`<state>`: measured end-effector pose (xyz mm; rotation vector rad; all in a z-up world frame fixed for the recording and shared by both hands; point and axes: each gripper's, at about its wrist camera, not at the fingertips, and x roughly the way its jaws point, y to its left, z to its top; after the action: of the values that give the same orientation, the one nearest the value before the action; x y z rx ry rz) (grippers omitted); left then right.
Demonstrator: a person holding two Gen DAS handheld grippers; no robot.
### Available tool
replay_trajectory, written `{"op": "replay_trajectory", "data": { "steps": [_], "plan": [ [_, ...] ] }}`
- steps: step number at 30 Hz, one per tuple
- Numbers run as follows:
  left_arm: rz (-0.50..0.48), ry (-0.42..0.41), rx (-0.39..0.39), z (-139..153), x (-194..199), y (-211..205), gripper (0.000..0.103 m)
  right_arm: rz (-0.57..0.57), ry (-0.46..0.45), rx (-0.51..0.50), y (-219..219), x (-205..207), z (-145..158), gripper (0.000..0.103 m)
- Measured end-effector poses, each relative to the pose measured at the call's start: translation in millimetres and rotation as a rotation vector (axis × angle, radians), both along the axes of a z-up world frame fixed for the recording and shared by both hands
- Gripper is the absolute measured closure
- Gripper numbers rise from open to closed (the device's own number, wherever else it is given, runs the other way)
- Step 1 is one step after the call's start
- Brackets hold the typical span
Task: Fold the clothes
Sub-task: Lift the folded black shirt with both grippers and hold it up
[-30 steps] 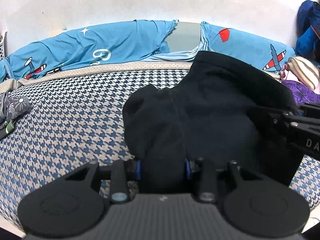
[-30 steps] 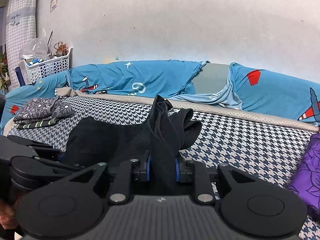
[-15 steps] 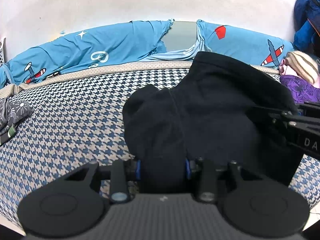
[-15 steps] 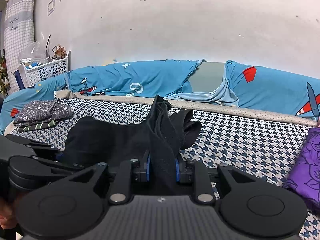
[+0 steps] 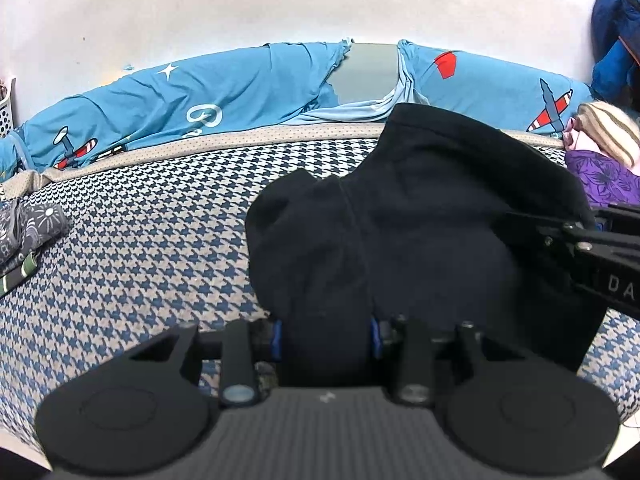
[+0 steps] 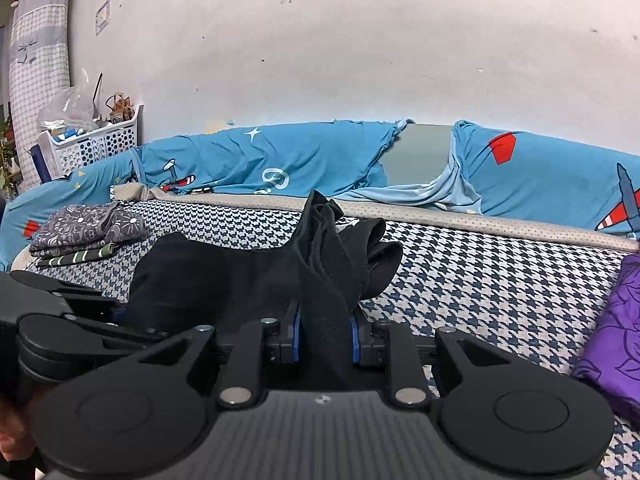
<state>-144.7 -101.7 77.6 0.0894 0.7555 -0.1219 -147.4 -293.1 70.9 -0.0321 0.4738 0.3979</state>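
We've got both claws clamped on the black garment [image 6: 224,280] over the houndstooth bed [image 6: 480,272], left gripper [image 5: 325,336] and right gripper [image 6: 324,336] pinching bunched cloth, while far left a white basket [image 6: 100,146] holds bags and clutter.

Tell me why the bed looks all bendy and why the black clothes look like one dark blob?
Left wrist view: the fisheye lens bows the bed edge into an arc and darkens the corners; the black garment shows few folds. Right wrist view: same curving, but creases show more on the garment; both are sharp, without glare.
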Motion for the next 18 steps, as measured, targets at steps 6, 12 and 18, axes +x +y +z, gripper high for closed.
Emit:
{"op": "replay_trajectory", "data": {
  "steps": [6,12,18],
  "plan": [
    [-0.005,0.001,0.003,-0.5,1.1,-2.8,0.069,-0.006,0.003,0.002,-2.3,0.8,-0.5,0.081],
    [-0.011,0.001,0.002,-1.8,3.6,-2.7,0.069,-0.016,0.008,0.006,-3.6,0.9,-1.5,0.081],
    [-0.019,0.003,0.007,-4.3,5.5,-6.9,0.069,-0.023,0.012,0.010,-5.7,-0.2,-1.2,0.081]
  ]
}}
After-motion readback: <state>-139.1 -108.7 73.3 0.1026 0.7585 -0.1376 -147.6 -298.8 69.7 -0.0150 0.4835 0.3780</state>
